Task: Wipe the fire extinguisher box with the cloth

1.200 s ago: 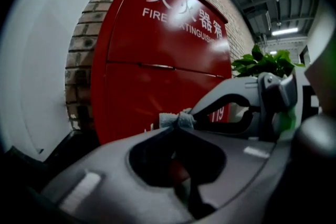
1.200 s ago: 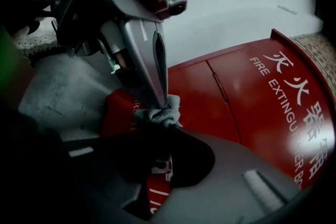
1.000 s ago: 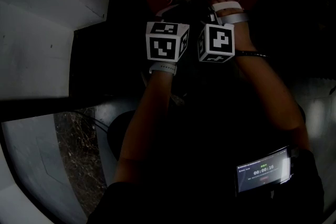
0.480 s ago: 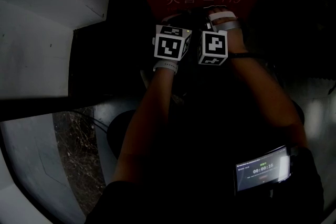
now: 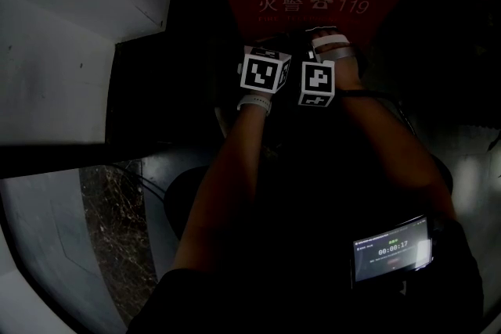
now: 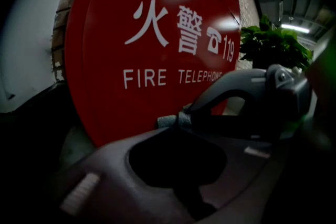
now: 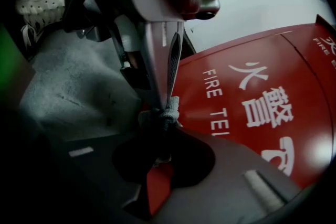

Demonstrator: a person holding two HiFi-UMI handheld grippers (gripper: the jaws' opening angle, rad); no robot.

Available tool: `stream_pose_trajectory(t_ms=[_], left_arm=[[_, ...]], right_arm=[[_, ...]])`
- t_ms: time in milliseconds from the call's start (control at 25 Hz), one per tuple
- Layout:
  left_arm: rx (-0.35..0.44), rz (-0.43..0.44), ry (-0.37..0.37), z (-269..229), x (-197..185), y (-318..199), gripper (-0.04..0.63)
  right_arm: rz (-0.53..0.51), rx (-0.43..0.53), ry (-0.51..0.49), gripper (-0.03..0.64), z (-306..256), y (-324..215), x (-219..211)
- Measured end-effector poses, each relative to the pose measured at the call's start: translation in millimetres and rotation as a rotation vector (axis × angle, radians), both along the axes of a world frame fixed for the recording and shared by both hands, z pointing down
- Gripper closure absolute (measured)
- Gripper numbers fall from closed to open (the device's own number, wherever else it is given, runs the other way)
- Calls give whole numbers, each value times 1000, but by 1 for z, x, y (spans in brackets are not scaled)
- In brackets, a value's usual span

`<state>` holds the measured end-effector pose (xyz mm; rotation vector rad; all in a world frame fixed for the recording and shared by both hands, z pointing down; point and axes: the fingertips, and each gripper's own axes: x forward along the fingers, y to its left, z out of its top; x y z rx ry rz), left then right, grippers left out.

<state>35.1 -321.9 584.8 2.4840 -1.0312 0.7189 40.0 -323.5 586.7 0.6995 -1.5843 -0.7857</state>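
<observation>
Closed tight on a small grey woven cloth (image 7: 169, 107) with jaws of left gripper (image 6: 179, 118) and right gripper (image 7: 167, 115); held near glossy red fire extinguisher box (image 6: 115, 34) with white lettering.

Deep glossy red on the metal fire extinguisher box (image 6: 105, 44), white lettering and a little white phone symbol across it. Pale grey, kinda knitted texture on the small fabric cloth (image 7: 166, 110). Black square patterns on the white marker cubes (image 5: 264, 73). Bright green for the leafy plant (image 6: 273, 47). Plain white wall (image 5: 55, 66), dark speckled floor strip (image 5: 117, 223), brownish brick edging (image 6: 62, 18).
</observation>
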Motion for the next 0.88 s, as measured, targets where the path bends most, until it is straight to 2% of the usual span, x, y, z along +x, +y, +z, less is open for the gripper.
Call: stream_pose_trajectory(t_ms=[480, 720, 880], left_arm=[[-107, -36, -9, 23, -8, 1, 595], [-111, -41, 11, 15, -5, 5, 595], [-73, -29, 42, -5, 2, 9, 595]], right_arm=[[-7, -57, 18, 580, 53, 3, -1], [1, -69, 25, 578, 45, 8, 2], [31, -48, 1, 578, 22, 12, 11]])
